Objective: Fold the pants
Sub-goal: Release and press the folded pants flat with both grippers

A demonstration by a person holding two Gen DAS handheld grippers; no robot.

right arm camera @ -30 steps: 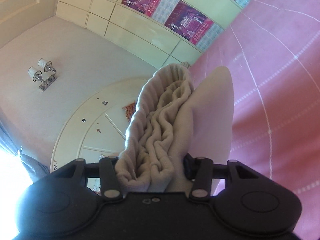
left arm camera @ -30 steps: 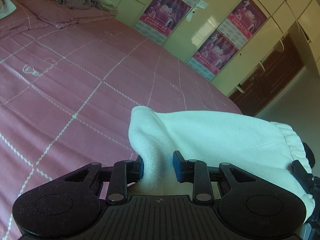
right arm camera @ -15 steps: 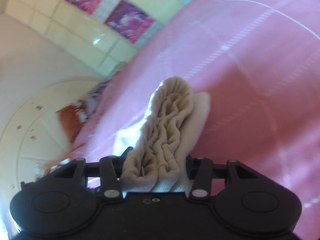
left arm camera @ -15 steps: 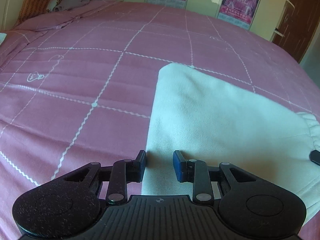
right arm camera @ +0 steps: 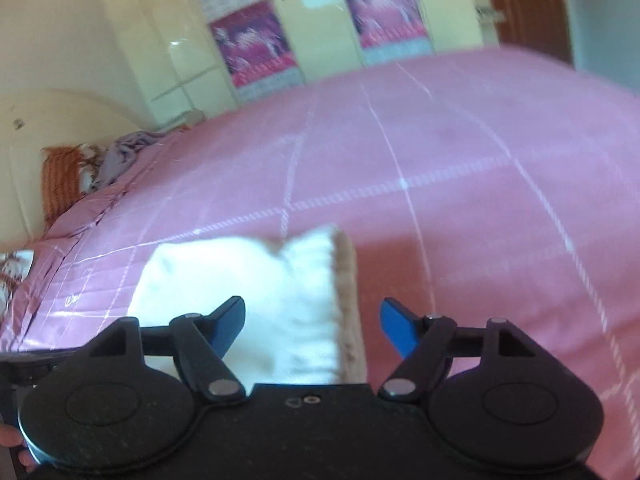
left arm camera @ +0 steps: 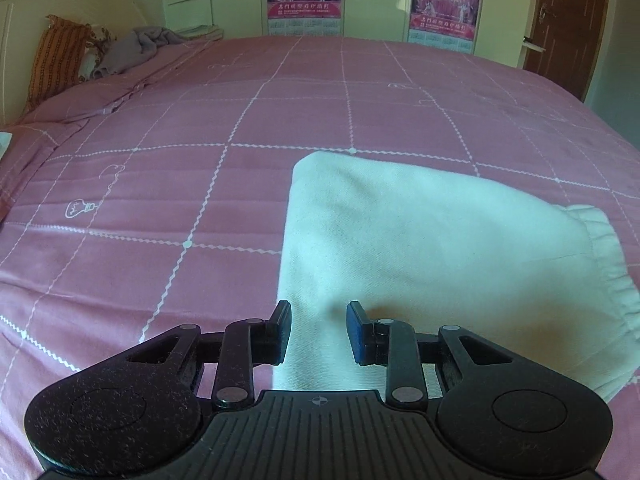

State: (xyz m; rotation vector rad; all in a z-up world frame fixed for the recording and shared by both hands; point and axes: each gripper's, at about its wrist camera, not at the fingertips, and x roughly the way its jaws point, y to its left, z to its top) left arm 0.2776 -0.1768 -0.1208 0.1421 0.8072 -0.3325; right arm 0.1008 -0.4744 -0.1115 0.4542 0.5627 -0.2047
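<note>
- Both jaws stood open: left gripper (left arm camera: 318, 330) straddled the pants' (left arm camera: 432, 256) edge, right gripper (right arm camera: 312, 326) held nothing.
- Pants lay folded on the bed (left arm camera: 200, 168); little seemed left.

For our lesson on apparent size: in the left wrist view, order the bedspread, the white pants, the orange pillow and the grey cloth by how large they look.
1. bedspread
2. white pants
3. orange pillow and grey cloth: similar, both far away, so unranked.

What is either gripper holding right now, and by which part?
Nothing. The right gripper is wide open over the pants; the left gripper stands open at the pants' near corner, unclamped.
</note>
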